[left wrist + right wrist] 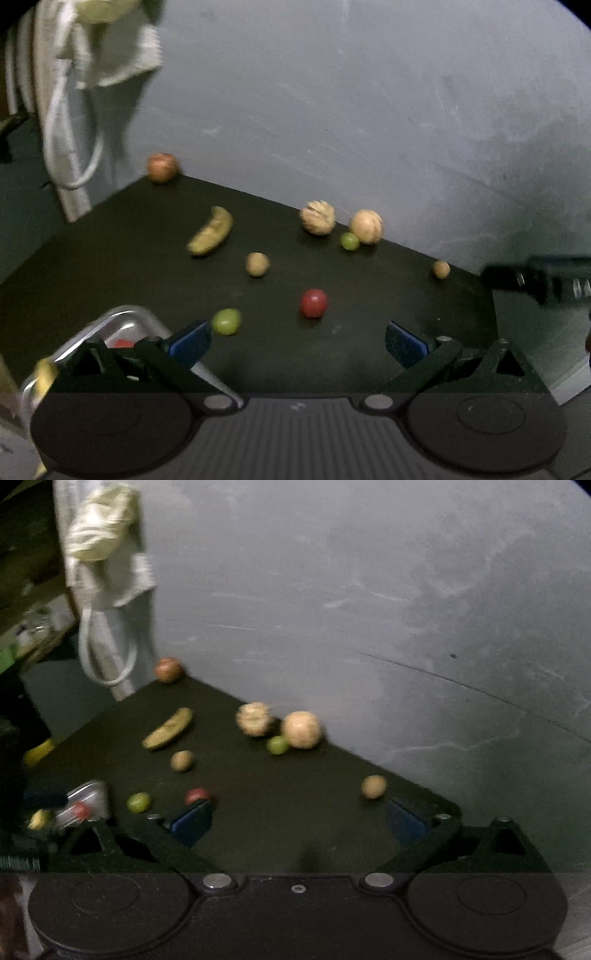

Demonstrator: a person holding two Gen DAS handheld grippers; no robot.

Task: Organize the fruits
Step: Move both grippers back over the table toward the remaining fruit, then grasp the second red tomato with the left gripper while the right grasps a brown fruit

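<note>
Fruits (313, 303) lie blurred; metal tray (122, 317) partly hidden.

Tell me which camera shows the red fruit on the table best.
Left wrist view: the red fruit sits fully visible, centred ahead of the open left gripper. In the right wrist view it is blurrier and partly hidden behind a blue finger pad.

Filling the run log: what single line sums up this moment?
left hand-held gripper: open, empty | right hand-held gripper: open, empty | small red round fruit: on table | metal tray: front-left
</note>
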